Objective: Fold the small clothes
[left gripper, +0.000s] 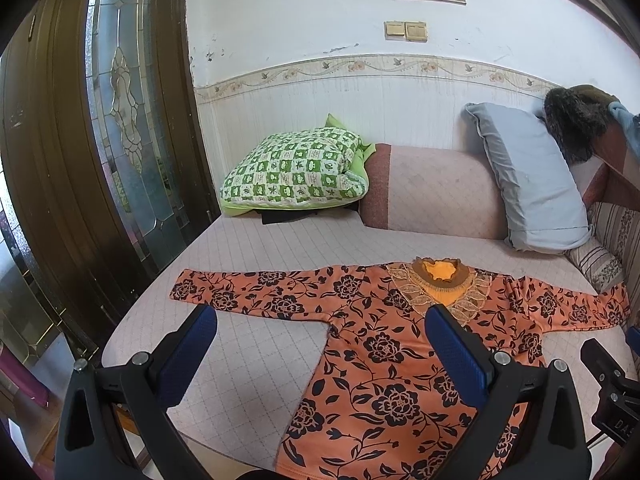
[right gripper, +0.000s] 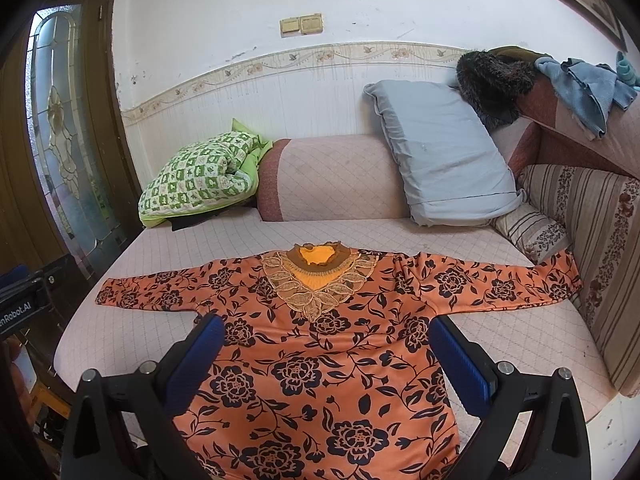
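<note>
An orange long-sleeved top [left gripper: 384,364] [right gripper: 332,360] with black flowers and a lace collar lies flat on the quilted pink mattress [left gripper: 248,356] [right gripper: 168,248], both sleeves spread out sideways. My left gripper [left gripper: 320,340] hovers open above its left side, blue pads wide apart, nothing between them. Over the middle of the top, my right gripper [right gripper: 326,348] is open too and holds nothing. Part of the right gripper [left gripper: 608,380] shows at the right edge of the left wrist view, and the left gripper [right gripper: 20,300] shows at the left edge of the right wrist view.
A green checked folded blanket [left gripper: 296,168] [right gripper: 200,176], a pink bolster [left gripper: 432,188] [right gripper: 336,176] and a grey pillow [left gripper: 528,180] [right gripper: 444,152] line the back wall. A striped cushion [right gripper: 584,248] and a couch back with a fur hat [right gripper: 492,80] and blue cloth [right gripper: 584,88] stand right. A dark glazed door [left gripper: 80,160] is left.
</note>
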Tool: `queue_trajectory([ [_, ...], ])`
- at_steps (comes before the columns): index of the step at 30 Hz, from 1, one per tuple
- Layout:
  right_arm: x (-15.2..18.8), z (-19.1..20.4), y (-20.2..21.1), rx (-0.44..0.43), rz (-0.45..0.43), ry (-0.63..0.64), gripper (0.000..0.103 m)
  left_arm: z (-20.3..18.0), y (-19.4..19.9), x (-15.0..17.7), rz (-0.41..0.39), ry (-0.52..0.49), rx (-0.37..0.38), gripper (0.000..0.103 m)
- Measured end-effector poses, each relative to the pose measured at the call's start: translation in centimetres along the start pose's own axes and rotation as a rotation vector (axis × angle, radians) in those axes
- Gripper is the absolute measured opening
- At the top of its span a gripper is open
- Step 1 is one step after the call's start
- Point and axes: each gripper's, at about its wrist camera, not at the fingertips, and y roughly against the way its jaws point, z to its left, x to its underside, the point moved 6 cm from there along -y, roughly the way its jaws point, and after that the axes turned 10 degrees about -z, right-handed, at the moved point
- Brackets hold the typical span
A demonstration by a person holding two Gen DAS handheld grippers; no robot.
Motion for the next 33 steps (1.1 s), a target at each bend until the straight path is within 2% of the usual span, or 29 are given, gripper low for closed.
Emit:
queue_trajectory([
  [12, -0.1, -2.9, 0.5, 0.006, -0.011, -0.052, 0.103, -2.7, 1.3, -0.6, -0.016, -0.064, -0.007, 0.103],
  [15, -0.1, -4.4, 0.5, 0.024, -0.014, -0.067, 0.103, -4.0, 1.4, -0.6, -0.054, -0.085, 0.017, 0.103],
  [16, 0.0, -5.1, 0.4, 0.034, -0.013, -0.079, 0.103, -4.9, 0.8, -0.2, -0.047, -0.098, 0.06, 0.103],
  [17, 0.1, -6.0, 0.2, 0.047, -0.012, -0.095, 0.103, -5.7, -0.1, 0.7, 0.005, -0.11, 0.111, 0.103],
  [18, 0.3, -7.0, -0.1, 0.058, -0.011, -0.111, 0.103, -6.9, -1.6, 2.5, 0.104, -0.124, 0.17, 0.103],
  [21, 1.3, -10.6, -1.4, 0.109, 0.008, -0.154, 0.103, -8.8, -4.7, 7.0, 0.278, -0.14, 0.23, 0.103],
  [23, 2.0, -13.6, -2.4, 0.138, 0.014, -0.185, 0.103, -9.4, -7.1, 10.1, 0.373, -0.127, 0.221, 0.103],
  [26, 3.7, -19.8, -4.4, 0.219, 0.04, -0.248, 0.103, -9.6, -9.4, 12.2, 0.42, -0.136, 0.178, 0.103],
  [29, 6.2, -28.1, -6.6, 0.314, 0.041, -0.36, 0.103, -9.8, -12.1, 14.1, 0.487, -0.126, 0.155, 0.103],
  [31, 7.8, -33.6, -8.6, 0.364, 0.056, -0.423, 0.102, -9.9, -14.2, 16.3, 0.587, -0.114, 0.154, 0.103],
  [33, 9.1, -38.6, -10.2, 0.403, 0.058, -0.499, 0.099, -9.7, -15.8, 18.0, 0.652, -0.085, 0.141, 0.103],
])
